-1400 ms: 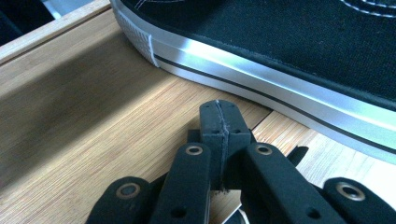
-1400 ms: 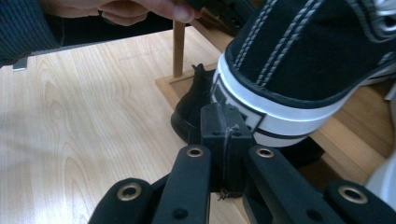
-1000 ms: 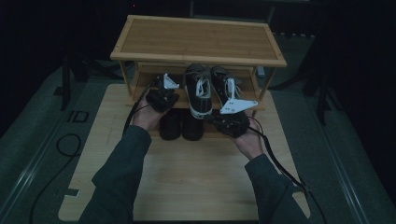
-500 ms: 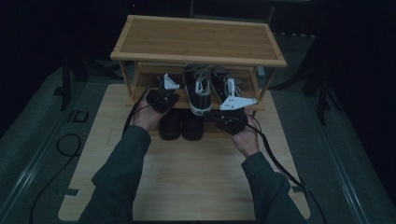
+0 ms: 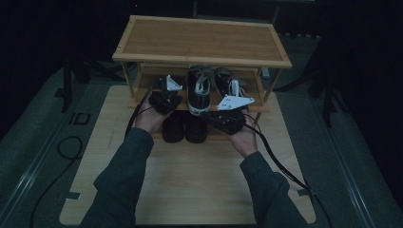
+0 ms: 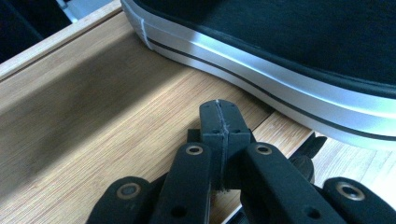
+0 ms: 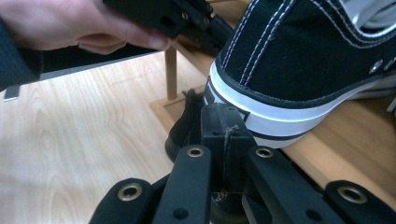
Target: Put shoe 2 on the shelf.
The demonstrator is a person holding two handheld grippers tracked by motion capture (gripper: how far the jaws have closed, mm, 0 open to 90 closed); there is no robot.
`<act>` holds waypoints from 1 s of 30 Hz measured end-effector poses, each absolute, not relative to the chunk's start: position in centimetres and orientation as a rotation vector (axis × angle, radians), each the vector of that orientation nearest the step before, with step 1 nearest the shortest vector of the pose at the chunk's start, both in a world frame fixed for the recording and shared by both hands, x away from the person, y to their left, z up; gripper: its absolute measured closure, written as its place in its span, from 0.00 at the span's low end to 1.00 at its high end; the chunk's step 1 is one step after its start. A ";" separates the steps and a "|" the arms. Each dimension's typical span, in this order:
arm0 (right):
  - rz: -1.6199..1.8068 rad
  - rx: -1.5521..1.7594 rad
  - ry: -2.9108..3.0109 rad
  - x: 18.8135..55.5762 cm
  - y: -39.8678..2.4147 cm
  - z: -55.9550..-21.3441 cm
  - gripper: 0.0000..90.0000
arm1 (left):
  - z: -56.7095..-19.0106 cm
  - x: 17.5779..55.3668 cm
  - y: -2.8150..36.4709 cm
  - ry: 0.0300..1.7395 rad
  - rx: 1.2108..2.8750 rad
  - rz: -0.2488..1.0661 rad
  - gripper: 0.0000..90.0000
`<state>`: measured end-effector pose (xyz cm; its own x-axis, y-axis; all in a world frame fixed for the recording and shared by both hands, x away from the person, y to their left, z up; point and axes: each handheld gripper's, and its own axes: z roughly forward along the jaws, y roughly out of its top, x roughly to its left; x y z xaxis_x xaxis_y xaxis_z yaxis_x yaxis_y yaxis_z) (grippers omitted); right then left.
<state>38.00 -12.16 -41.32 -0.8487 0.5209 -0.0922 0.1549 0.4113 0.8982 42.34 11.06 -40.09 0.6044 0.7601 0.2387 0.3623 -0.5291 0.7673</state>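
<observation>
A wooden shoe rack stands on a light board. On its middle shelf sit two black canvas sneakers with white soles, the left one and the right one. My left gripper is shut and empty just above the shelf. In the left gripper view its tips lie close beside that sneaker's white sole. My right gripper is also shut and empty. In its own view the tips sit just in front of the sneaker's near end.
A pair of dark shoes lies under the middle shelf, between my hands. The rack's thin front post stands near the left hand. Cables trail back from both grippers. Dark stands flank the rack.
My right gripper has edged a little to the left, toward the left sneaker's near end. The left gripper has kept still.
</observation>
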 end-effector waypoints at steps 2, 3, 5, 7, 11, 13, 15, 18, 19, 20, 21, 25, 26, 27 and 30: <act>1.398 0.586 2.307 38.1 -11.9 -41.2 1.00 | -40.1 42.3 11.1 0.882 2.141 0.743 1.00; 1.396 0.586 2.304 38.1 -11.8 -41.2 1.00 | -40.1 42.3 11.1 0.881 2.140 0.743 1.00; 1.386 0.588 2.301 38.0 -11.7 -41.3 1.00 | -40.1 42.3 11.1 0.880 2.139 0.742 1.00; 1.379 0.580 2.291 37.9 -11.5 -41.4 1.00 | -40.1 42.3 11.1 0.881 2.136 0.743 1.00; 1.379 0.573 2.293 38.0 -11.0 -41.3 1.00 | -40.2 42.3 11.1 0.883 2.133 0.743 1.00; 1.370 0.568 2.285 37.9 -10.9 -41.3 1.00 | -40.2 42.3 11.1 0.882 2.134 0.744 1.00; 1.364 0.585 2.271 38.0 -10.8 -41.3 1.00 | -40.2 42.3 11.1 0.884 2.133 0.743 1.00; 1.354 0.596 2.262 38.1 -10.7 -41.5 1.00 | -40.2 42.3 11.1 0.884 2.133 0.742 1.00; 1.355 0.597 2.262 38.1 -10.7 -41.5 1.00 | -40.2 42.4 11.1 0.883 2.129 0.739 1.00; 1.355 0.597 2.262 38.1 -10.7 -41.5 1.00 | -40.2 42.4 11.1 0.883 2.129 0.739 1.00; 1.351 0.596 2.260 38.1 -10.6 -41.4 1.00 | -40.2 42.4 11.1 0.882 2.130 0.738 1.00; 1.327 0.595 2.264 38.0 -10.1 -41.6 1.00 | -40.2 42.4 11.2 0.883 2.129 0.731 1.00; 1.324 0.595 2.263 38.0 -10.0 -41.7 1.00 | -40.2 42.4 11.2 0.882 2.129 0.731 1.00; 1.324 0.594 2.263 37.9 -10.0 -41.7 1.00 | -40.2 42.4 11.2 0.882 2.129 0.729 1.00; 1.319 0.594 2.265 37.9 -10.3 -41.6 1.00 | -40.2 42.4 11.3 0.879 2.129 0.725 1.00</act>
<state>37.91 -10.28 -41.58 -0.8061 0.5687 -0.1636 0.1384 0.4500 0.8823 42.40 11.26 -40.18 0.6109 0.7604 0.2206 0.3612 -0.5156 0.7770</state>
